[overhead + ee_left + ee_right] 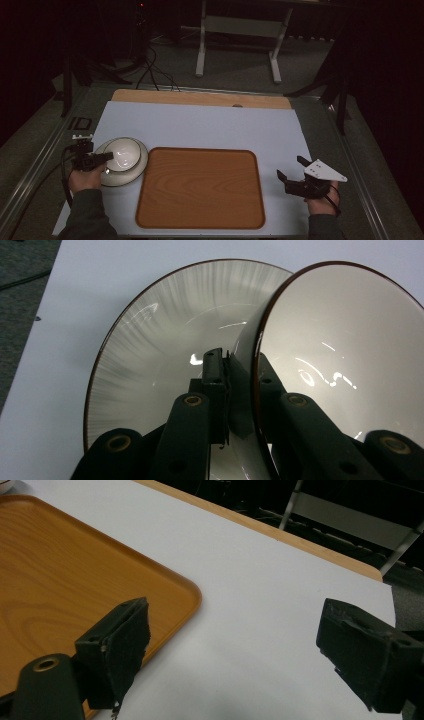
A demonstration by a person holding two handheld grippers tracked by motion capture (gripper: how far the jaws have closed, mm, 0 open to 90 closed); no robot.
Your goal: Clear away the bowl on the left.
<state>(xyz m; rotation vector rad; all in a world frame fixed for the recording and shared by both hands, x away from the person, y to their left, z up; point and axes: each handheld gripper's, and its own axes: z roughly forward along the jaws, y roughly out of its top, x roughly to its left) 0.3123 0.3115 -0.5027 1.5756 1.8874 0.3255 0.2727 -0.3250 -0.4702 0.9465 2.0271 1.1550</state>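
Left gripper (107, 156) clamped on rim of white bowl (122, 152), tilted in its plate (135, 172) left of wooden tray (200, 187). Right gripper (288, 169) agape, idle. Risk: thin glazed rim slips; bowl drops, chips plate.

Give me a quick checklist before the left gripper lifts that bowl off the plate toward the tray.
1. Left gripper clamped on the bowl rim: ok, one jaw on each side of the wall.
2. Bowl free of the plate: cannot tell.
3. Wooden tray bare for landing: ok.
4. Right gripper away from the path: ok, open beside the tray's right edge.
5. Plate flat on the white mat: ok.
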